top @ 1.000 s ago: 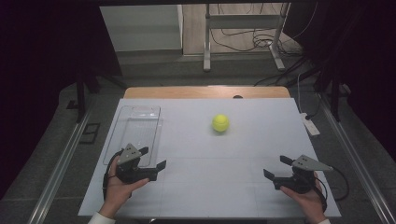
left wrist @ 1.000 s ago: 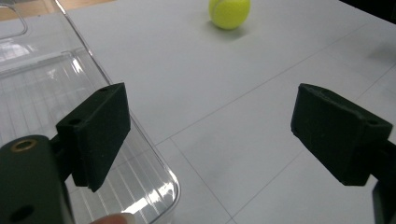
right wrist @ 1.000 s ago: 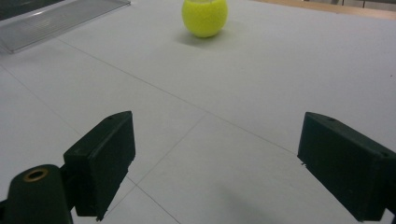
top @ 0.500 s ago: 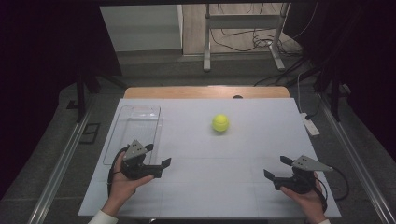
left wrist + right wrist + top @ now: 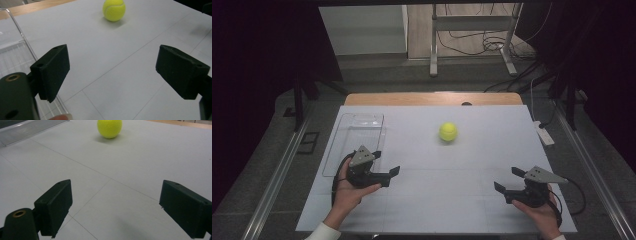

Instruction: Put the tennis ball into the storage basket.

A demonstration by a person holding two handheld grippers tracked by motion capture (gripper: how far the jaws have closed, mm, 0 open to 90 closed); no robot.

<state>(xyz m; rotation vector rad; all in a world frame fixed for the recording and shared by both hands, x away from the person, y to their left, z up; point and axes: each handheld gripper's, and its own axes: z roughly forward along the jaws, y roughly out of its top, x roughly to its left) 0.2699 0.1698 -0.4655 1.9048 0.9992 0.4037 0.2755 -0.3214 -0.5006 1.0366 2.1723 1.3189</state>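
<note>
Left gripper (image 5: pixel 384 162) seen shifted up and toward centre since earlier frames; right gripper (image 5: pixel 508 181) unmoved | both jaws spread wide, nothing held | ball (image 5: pixel 448 131) seen on table (image 5: pixel 492 125), mid-far, well apart from both grippers | clear tray (image 5: pixel 343 134) noted just beside left gripper

- No text, label, brand, number or sign can be read anywhere in these views.
- The yellow-green felt tennis ball (image 5: pixel 114 10) shows only its pale seam, no print.
</note>
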